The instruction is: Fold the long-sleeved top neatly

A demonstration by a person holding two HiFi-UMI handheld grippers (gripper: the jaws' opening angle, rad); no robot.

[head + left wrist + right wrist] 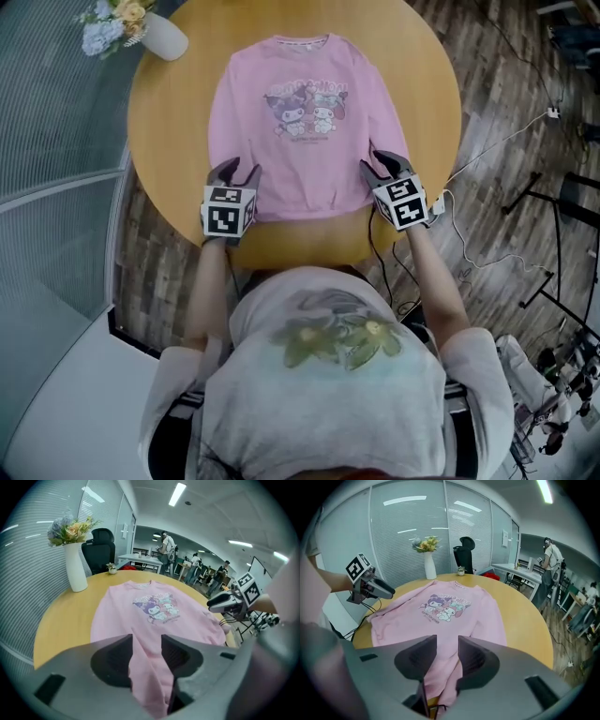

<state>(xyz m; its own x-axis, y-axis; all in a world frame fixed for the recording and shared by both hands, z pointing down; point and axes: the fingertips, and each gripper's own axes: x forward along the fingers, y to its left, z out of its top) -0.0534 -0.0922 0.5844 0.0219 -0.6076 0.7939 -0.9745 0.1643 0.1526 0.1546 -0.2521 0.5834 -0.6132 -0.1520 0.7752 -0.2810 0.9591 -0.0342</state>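
Note:
A pink long-sleeved top with a cartoon print lies face up on the round wooden table, collar at the far side. My left gripper is at the hem's left corner and my right gripper at its right corner. In the left gripper view, pink fabric bunches between the jaws of the left gripper, which is shut on it. In the right gripper view the top likewise runs into the right gripper, pinched between the jaws. Each gripper shows in the other's view: right gripper, left gripper.
A white vase of flowers stands at the table's far left edge. White cables trail over the wooden floor at the right. A black office chair and desks with people stand beyond the table. A glass wall with blinds runs along the left.

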